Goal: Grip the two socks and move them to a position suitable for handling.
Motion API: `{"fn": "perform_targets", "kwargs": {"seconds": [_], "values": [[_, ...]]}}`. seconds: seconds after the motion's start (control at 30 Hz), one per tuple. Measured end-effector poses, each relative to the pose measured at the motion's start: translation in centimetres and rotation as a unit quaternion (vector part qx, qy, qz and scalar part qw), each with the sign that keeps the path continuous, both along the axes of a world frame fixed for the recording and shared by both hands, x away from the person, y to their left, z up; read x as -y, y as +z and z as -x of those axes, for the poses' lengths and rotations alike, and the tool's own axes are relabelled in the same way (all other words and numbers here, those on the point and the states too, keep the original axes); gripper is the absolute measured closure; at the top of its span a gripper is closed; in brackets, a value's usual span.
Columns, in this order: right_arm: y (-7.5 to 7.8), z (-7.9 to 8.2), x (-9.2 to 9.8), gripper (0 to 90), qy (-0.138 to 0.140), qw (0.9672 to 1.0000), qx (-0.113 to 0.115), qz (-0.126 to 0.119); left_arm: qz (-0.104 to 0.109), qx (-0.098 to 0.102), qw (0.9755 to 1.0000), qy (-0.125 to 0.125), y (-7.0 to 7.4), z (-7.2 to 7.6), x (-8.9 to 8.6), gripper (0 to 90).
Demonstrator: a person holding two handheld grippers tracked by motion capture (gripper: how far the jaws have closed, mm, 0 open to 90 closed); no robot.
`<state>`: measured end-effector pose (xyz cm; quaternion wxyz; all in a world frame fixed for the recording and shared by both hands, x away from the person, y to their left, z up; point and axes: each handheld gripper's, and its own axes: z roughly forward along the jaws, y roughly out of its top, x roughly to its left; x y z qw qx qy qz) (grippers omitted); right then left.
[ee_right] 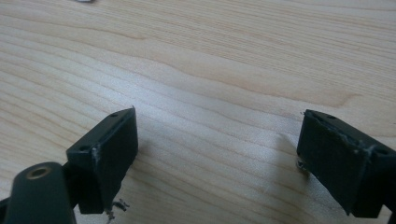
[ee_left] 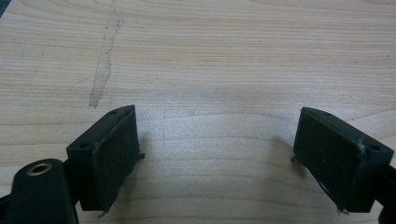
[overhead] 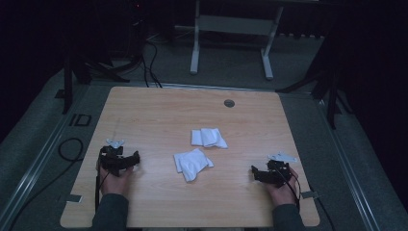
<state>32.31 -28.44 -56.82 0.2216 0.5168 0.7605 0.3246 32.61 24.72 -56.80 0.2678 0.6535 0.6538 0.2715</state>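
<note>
Your left gripper (overhead: 130, 160) rests at about eight o'clock on the table (overhead: 159, 110) and your right gripper (overhead: 257, 174) at four, each with jaws spread wide over bare wood, pinching nothing, likely parked low so either can reach in. The nearer white cloth (overhead: 191, 163) lies crumpled at the centre between them; the farther cloth (overhead: 208, 138) sits just beyond it, toward twelve, apart from the first
</note>
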Motion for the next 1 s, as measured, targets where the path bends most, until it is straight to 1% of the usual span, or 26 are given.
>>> {"fn": "perform_targets", "kwargs": {"seconds": [0.47,0.6,0.63,0.7,0.77,0.8,0.83,0.87,0.9,1.0], "values": [[0.0,0.0,0.0,12.4,-0.001,1.0,0.0,0.0,0.0,0.0,1.0,0.0,0.0,0.0,0.0,14.2],[0.0,0.3,-0.1,15.4,-0.008,1.0,0.002,-0.001,0.0,0.0,1.0,0.0,0.0,0.0,0.0,14.2],[0.2,0.4,-0.2,20.4,-0.008,1.0,-0.003,0.001,0.0,0.0,1.0,0.0,0.0,0.0,0.0,14.2],[0.4,0.5,-0.3,27.9,-0.007,1.0,-0.005,0.001,0.0,0.0,1.0,0.0,0.0,0.0,0.0,14.2],[0.7,0.7,-0.4,38.7,-0.005,0.9999,-0.01,0.003,0.0,0.0,1.0,0.0,0.0,0.0,0.0,14.2],[0.7,0.7,-0.4,38.7,-0.005,0.9999,-0.01,0.003,0.0,0.0,1.0,0.0,0.0,0.0,0.0,14.2],[1.0,0.9,-0.4,49.0,0.005,0.9998,-0.019,0.006,0.0,0.0,1.0,0.0,0.0,0.0,0.0,14.2],[1.1,1.0,-0.4,53.9,0.01,0.9996,-0.026,0.004,0.0,0.0,1.0,0.0,0.0,0.0,0.0,14.2],[1.3,1.1,-0.5,56.6,0.017,0.9994,-0.03,0.003,0.0,0.0,1.0,0.0,0.0,0.0,0.0,14.2],[1.5,1.5,-1.1,63.8,0.036,0.9989,-0.027,0.015,0.0,0.0,1.0,0.0,0.0,0.0,0.0,14.2]]}}
